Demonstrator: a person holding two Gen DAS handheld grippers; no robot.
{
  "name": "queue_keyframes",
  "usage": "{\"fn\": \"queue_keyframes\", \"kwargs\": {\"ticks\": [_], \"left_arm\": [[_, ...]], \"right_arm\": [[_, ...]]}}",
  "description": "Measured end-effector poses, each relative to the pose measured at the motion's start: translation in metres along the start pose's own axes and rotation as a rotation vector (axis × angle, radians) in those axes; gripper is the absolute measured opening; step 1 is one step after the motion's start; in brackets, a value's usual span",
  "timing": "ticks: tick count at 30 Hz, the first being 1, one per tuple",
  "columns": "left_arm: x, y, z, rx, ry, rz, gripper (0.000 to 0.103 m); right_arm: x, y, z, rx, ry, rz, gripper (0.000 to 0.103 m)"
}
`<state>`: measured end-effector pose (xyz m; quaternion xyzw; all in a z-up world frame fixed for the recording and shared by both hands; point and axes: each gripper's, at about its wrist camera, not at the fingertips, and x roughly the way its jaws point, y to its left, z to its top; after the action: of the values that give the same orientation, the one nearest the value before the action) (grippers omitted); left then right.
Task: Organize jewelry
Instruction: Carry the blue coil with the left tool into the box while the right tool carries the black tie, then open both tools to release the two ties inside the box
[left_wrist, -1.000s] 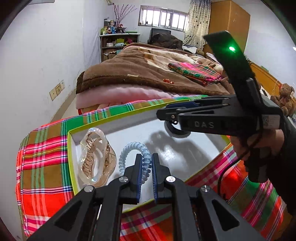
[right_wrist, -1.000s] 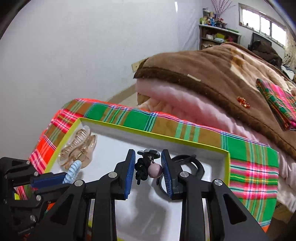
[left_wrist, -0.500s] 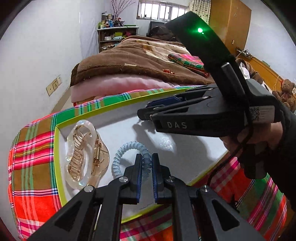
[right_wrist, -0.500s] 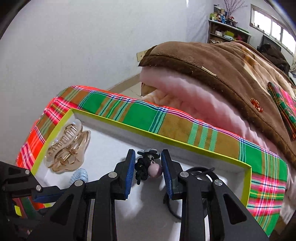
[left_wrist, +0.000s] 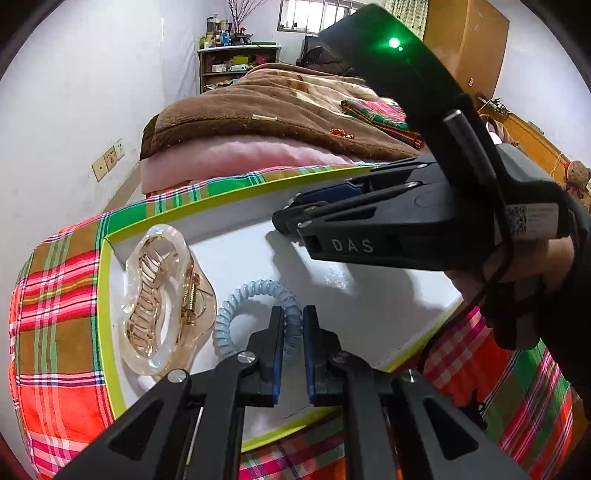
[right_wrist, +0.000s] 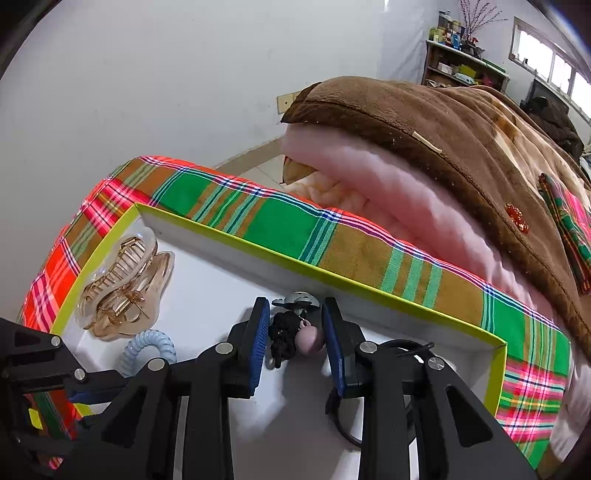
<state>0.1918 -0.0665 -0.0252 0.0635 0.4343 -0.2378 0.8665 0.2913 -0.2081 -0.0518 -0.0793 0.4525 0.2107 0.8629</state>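
A shallow white box with a lime-green rim (left_wrist: 107, 332) (right_wrist: 236, 240) lies on a plaid cloth. In it lie a clear amber hair claw (left_wrist: 162, 306) (right_wrist: 125, 291) and a pale blue spiral hair tie (left_wrist: 258, 295) (right_wrist: 151, 347). My left gripper (left_wrist: 293, 325) is shut on the spiral tie's right side, low over the box floor. My right gripper (right_wrist: 295, 321) is shut on a black hair tie with a pink bead and grey charm (right_wrist: 295, 328), held over the box's far side. A black hair band (right_wrist: 402, 349) lies behind my right finger, mostly hidden.
The plaid cloth (right_wrist: 332, 251) covers the surface under the box. Behind it a bed carries pink and brown blankets (right_wrist: 424, 147), with a folded plaid cloth (left_wrist: 373, 114) on top. A white wall (left_wrist: 74, 110) stands left. The right gripper's body (left_wrist: 406, 229) hangs across the box.
My right gripper has moved left across the box with the black tie, toward the amber claw. The left gripper still holds the spiral tie and has shifted slightly nearer.
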Motion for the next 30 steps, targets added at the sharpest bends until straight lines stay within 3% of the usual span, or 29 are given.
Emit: {"fn": "queue_keyframes", "kwargs": {"ticks": [7, 20, 22, 30], "left_arm": [[0.004, 0.005, 0.001, -0.013, 0.015, -0.009, 0.012], [0.001, 0.008, 0.001, -0.034, 0.009, 0.0, 0.03], [-0.002, 0.007, 0.001, -0.03, 0.006, 0.006, 0.033], [-0.018, 0.001, -0.003, -0.029, -0.018, 0.01, 0.04]], "right_arm": [[0.001, 0.0, 0.001, 0.01, 0.008, 0.007, 0.033], [-0.003, 0.001, 0.001, 0.032, -0.005, 0.011, 0.048], [-0.006, 0.0, 0.001, 0.037, -0.016, 0.011, 0.053], [-0.032, 0.0, -0.003, 0.05, -0.063, 0.011, 0.054]]}}
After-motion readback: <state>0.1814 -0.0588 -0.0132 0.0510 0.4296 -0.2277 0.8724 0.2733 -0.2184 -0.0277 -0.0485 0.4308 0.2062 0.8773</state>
